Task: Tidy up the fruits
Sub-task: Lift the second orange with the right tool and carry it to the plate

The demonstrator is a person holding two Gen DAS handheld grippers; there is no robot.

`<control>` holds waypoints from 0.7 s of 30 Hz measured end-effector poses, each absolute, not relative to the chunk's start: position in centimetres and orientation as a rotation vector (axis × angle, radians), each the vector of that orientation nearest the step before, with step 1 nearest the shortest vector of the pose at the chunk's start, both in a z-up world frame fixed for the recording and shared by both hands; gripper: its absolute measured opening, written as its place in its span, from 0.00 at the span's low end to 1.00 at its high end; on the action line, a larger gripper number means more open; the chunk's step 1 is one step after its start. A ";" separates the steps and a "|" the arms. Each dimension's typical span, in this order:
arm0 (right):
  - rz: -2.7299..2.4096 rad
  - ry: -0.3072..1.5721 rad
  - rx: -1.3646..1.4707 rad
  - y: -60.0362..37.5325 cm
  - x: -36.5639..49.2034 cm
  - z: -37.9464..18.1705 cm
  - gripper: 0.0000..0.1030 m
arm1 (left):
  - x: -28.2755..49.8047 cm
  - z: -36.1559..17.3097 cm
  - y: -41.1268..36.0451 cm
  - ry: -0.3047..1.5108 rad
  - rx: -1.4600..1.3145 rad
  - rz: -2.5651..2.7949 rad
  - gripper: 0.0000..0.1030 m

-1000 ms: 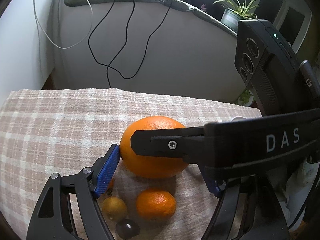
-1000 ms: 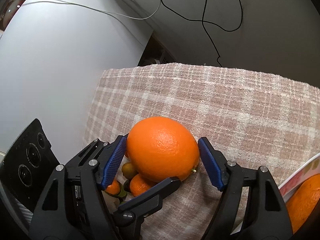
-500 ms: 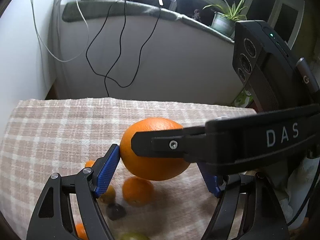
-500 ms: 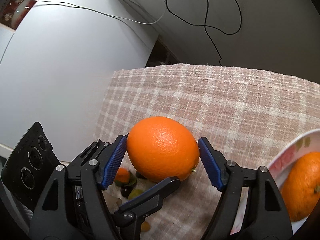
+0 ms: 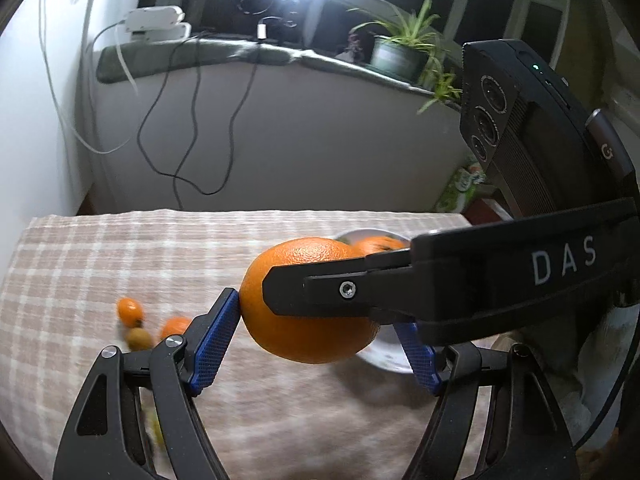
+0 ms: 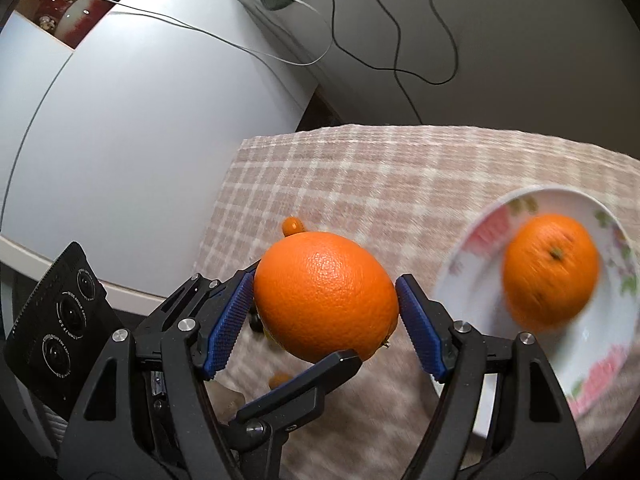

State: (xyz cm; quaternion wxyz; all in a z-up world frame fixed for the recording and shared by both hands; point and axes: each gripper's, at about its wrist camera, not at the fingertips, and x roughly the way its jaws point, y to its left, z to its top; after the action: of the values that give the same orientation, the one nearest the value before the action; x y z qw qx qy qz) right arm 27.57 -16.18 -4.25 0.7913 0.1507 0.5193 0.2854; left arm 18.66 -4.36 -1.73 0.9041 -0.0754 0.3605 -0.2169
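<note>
A large orange (image 6: 326,300) hangs above the checked tablecloth (image 6: 400,168), clamped from two sides. My right gripper (image 6: 326,308) is shut on it, both blue pads against its skin. My left gripper (image 5: 316,328) is shut on the same orange (image 5: 308,320); its left pad touches the peel, while its right pad is partly hidden behind the right gripper's black finger (image 5: 360,288). To the right lies a white flowered plate (image 6: 600,352) with a second orange (image 6: 550,270) on it. Small fruits, a kumquat (image 5: 130,312), a brownish one (image 5: 139,338) and a mandarin (image 5: 174,326), lie on the cloth at the left.
Behind the table a white wall carries black cables (image 5: 192,128), under a sill with a potted plant (image 5: 394,54). A white cabinet (image 6: 140,120) stands off the cloth's left edge. A green carton (image 5: 462,188) sits past the far right corner.
Both grippers have risen with the large orange and carried it to the right. The plate with the second orange has come into view; the small fruits have slid off to the left and below.
</note>
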 end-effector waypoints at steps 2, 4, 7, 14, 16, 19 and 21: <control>0.606 1.114 0.329 -17.4 26.7 -4.1 0.74 | 17.8 -1.6 -5.3 0.735 -0.152 -0.461 0.74; 0.593 1.110 0.330 -18.7 25.8 -4.0 0.74 | 17.2 -1.6 -6.5 0.730 -0.150 -0.476 0.74; 0.571 1.108 0.331 -20.3 25.0 -4.3 0.74 | 16.7 -1.8 -8.1 0.734 -0.151 -0.500 0.74; 0.528 1.112 0.351 -24.3 24.0 -5.3 0.74 | 16.7 -2.5 -11.5 0.753 -0.152 -0.540 0.74; 0.518 1.117 0.352 -24.8 23.9 -5.7 0.74 | 16.8 -2.8 -12.3 0.762 -0.158 -0.547 0.74; 0.511 1.132 0.353 -26.0 24.0 -6.4 0.74 | 16.9 -3.4 -13.1 0.780 -0.163 -0.554 0.74; 0.508 1.143 0.348 -26.5 23.9 -6.8 0.74 | 17.2 -3.8 -13.5 0.795 -0.164 -0.559 0.74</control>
State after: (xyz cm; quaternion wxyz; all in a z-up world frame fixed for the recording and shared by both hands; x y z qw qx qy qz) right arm 23.88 -26.45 -6.79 0.7967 0.1620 0.5320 0.2367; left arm 17.19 -13.48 -3.81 0.8811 -0.0787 0.3816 -0.2682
